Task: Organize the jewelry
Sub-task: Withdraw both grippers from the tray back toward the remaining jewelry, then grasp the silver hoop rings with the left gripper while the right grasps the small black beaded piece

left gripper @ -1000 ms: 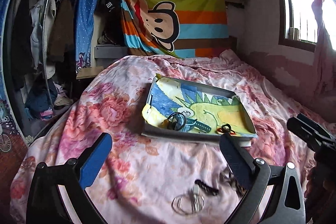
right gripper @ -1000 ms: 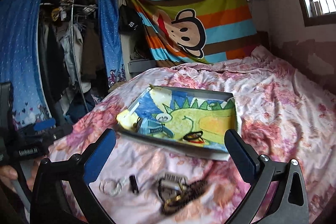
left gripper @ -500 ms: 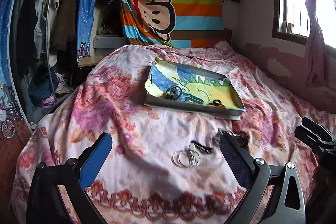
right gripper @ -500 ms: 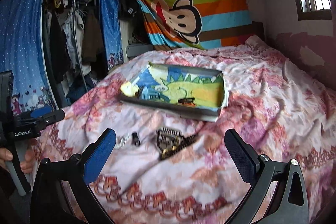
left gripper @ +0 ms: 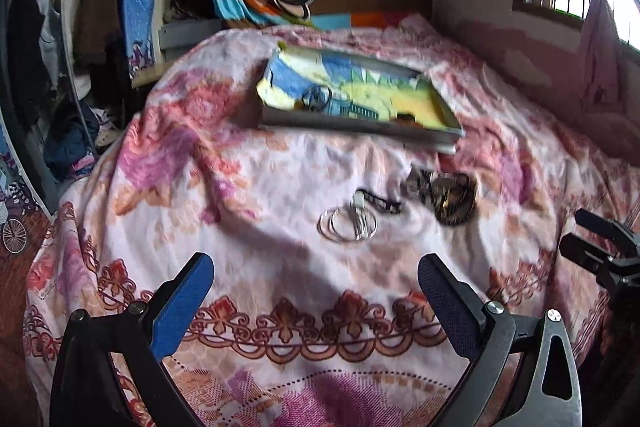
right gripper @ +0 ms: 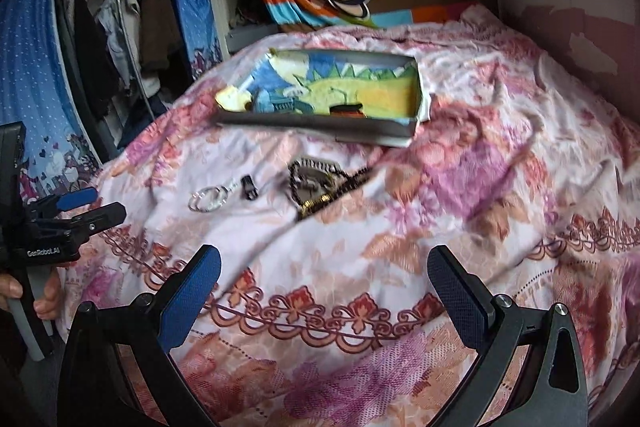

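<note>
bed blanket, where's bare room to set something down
Bare floral blanket lies left of the silver hoop rings, and right of the dark bead pile in the right view. Crowded: rings through beads, below the cartoon-lined tray.

"GenRobot.AI" on left hand-held gripper (right gripper: 86,209)

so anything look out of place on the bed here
Yes. Several pieces lie loose on the floral bedspread outside the shallow grey tray with the dinosaur picture: silver hoop rings, a small black piece and a tangled dark-and-gold heap. Both grippers are open, holding nothing.
</note>
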Action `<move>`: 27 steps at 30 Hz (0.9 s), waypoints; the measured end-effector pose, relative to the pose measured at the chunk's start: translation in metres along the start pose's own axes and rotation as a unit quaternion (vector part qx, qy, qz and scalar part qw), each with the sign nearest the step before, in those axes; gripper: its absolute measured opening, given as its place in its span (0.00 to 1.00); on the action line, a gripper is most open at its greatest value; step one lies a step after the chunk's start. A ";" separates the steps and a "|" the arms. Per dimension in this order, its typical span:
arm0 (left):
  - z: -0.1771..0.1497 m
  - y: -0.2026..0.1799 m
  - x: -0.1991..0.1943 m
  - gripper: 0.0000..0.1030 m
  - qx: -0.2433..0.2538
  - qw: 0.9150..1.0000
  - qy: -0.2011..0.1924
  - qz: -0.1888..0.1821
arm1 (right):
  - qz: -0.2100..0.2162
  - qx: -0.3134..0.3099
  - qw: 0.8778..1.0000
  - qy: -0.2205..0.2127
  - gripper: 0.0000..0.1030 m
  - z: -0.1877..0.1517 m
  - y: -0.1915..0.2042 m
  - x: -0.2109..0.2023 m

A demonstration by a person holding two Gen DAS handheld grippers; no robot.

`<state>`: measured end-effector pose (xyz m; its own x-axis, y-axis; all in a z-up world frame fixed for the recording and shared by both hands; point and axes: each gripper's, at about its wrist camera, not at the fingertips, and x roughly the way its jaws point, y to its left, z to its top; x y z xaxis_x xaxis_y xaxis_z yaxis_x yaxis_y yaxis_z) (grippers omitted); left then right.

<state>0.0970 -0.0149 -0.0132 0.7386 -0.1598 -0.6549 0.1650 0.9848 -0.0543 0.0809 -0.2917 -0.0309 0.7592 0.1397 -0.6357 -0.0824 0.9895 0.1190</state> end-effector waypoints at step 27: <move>0.033 0.007 0.104 0.60 0.047 0.985 0.150 -0.077 | 0.162 -0.125 0.973 0.102 0.43 0.034 0.037 0.104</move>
<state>0.1964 -0.0267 -0.0573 0.4760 -0.2654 -0.8384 0.3298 0.9377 -0.1095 0.1787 -0.2421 -0.0672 0.5254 0.4255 -0.7368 -0.4709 0.8667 0.1647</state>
